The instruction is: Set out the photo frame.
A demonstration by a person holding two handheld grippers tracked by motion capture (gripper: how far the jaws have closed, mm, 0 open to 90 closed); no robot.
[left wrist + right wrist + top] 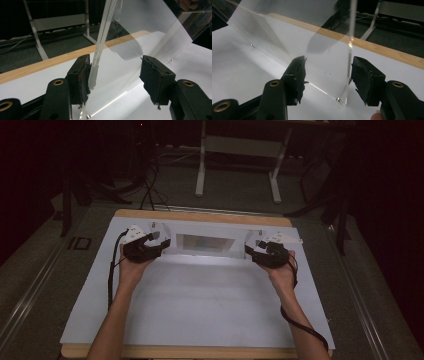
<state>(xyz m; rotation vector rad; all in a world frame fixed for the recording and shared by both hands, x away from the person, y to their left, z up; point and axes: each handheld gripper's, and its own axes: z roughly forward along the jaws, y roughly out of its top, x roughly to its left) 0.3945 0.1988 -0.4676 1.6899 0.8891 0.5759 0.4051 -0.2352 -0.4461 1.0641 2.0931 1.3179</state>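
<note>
Now we bracket clear plastic stand [205, 245] at table's far edge, long axis running hand to hand. Left gripper [161, 241] and right gripper [252, 251] both released, each straddling one upright end panel, pads not pressing.

From up high I can barely make out the clear acrylic stand [205, 245]; its transparent walls melt into the white sheet on the surface [200, 305], and its edges are too faint to trace. In the left gripper view the stand's upright panel [150, 30] runs off the top edge, and the left gripper [115, 75] is cropped at the bottom. In the right gripper view I cannot tell whether the right gripper [328, 77] touches the thin panel edge [350, 50]. The far room is too dark to read.
</note>
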